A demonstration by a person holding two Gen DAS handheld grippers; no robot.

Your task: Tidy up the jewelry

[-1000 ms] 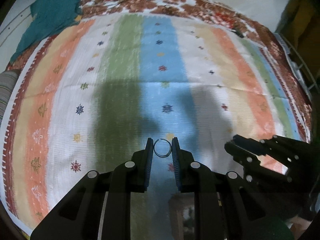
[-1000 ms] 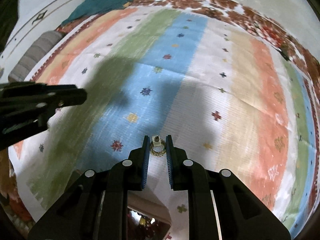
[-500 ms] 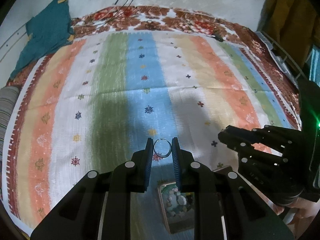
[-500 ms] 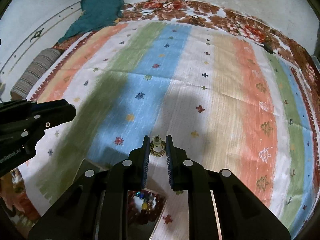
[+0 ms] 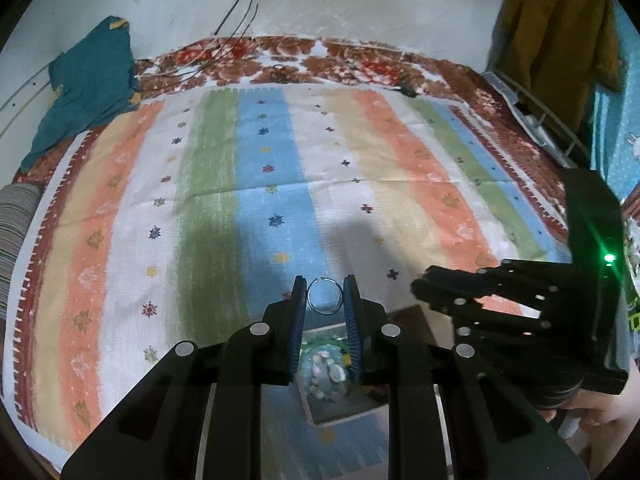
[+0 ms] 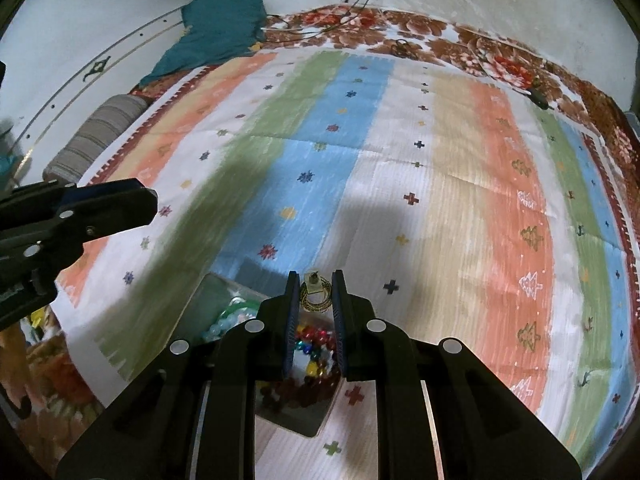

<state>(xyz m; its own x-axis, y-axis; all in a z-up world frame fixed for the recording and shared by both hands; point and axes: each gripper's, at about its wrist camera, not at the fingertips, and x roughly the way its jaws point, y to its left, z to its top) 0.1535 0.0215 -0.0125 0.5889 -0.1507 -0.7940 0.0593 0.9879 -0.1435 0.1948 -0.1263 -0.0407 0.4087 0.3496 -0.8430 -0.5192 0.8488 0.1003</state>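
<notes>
My left gripper is shut on a thin silver open ring, held above the striped bedspread. Below it lies a jewelry box with pale and green beads inside. My right gripper is shut on a gold ring with a square stone. Under it the same box shows red, blue and yellow beads and a green bangle. The right gripper also appears at the right of the left wrist view, and the left gripper at the left of the right wrist view.
A teal cloth lies at the bed's far left corner, with cables hanging down the wall. A striped bolster sits at the left edge. A mustard garment hangs at the right, beside a rack.
Both grippers have risen and drawn back with their rings. The jewelry box has come into view beneath the fingers, and more of the bed and wall shows.
</notes>
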